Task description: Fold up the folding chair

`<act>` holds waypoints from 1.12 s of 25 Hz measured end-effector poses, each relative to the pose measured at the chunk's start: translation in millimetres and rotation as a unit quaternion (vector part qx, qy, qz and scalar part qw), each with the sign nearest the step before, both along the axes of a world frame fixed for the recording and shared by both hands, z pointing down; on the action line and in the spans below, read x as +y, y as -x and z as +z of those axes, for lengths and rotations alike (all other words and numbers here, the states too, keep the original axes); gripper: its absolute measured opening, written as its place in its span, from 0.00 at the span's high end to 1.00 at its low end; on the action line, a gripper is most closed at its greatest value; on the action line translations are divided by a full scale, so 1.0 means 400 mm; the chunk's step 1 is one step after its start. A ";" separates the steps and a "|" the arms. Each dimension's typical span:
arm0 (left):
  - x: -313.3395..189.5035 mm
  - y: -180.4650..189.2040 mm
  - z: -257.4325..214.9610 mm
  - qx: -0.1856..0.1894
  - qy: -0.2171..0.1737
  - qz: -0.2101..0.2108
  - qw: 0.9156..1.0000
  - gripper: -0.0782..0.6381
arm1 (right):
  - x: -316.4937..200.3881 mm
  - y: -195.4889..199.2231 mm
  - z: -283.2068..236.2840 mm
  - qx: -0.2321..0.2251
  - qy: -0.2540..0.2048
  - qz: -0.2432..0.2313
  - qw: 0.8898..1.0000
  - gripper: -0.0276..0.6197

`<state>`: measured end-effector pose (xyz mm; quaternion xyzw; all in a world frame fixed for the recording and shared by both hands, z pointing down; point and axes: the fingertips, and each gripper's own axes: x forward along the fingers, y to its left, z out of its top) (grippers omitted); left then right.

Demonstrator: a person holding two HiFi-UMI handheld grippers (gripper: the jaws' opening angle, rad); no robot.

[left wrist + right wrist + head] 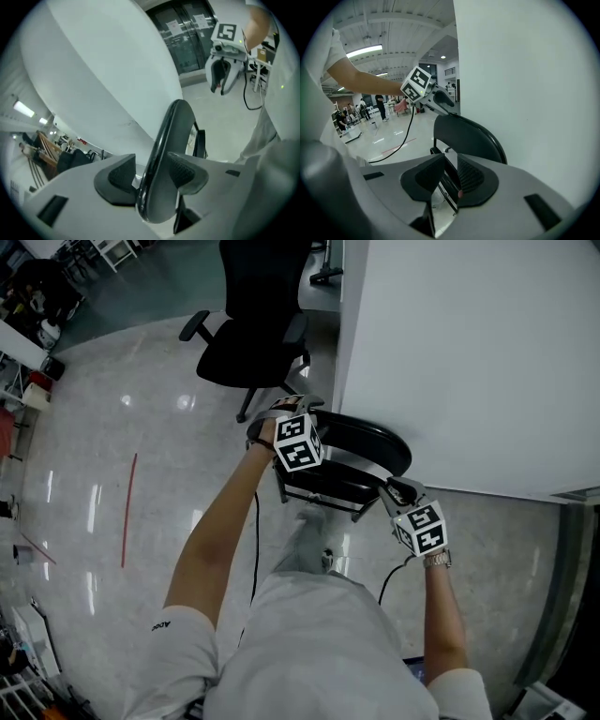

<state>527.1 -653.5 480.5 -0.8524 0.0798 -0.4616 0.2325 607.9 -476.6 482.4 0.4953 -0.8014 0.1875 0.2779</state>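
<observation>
The folding chair [367, 441] stands on the glossy floor [141, 427] right against a white wall [469, 352], just ahead of the person's legs. A black office chair [255, 329] sits beyond it.

The left arm reaches out almost straight, bare below the short sleeve. The left gripper [152, 176] tilts down onto the curved top of the backrest, its jaws clamped on that rim.

The right arm is bent and held closer in, a watch [437, 560] on the wrist. The right gripper [449, 177] slants down at the chair's right side, its jaws drawn in on a dark frame tube.
</observation>
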 end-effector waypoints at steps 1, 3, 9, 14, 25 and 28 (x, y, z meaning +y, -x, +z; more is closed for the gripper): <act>0.011 0.010 -0.019 0.018 0.011 -0.015 1.000 0.59 | 0.011 0.007 -0.005 -0.003 -0.005 0.002 1.000 0.84; 0.044 0.038 -0.043 0.049 0.035 -0.040 0.997 0.59 | 0.028 0.020 -0.011 -0.007 -0.017 0.005 1.000 0.91; 0.157 0.167 -0.071 0.134 0.051 -0.124 0.982 0.77 | 0.061 0.092 -0.020 -0.044 -0.033 -0.005 0.998 0.95; 0.222 0.316 -0.136 0.237 0.061 -0.228 0.942 0.87 | 0.055 0.204 -0.058 -0.076 -0.049 -0.036 0.995 0.95; 0.404 0.735 -0.214 0.348 0.042 -0.411 0.841 0.88 | 0.047 0.581 -0.111 -0.127 -0.052 -0.155 0.978 0.95; 0.480 0.865 -0.217 0.372 0.042 -0.456 0.807 0.87 | 0.078 0.699 -0.121 -0.128 -0.045 -0.193 0.972 0.95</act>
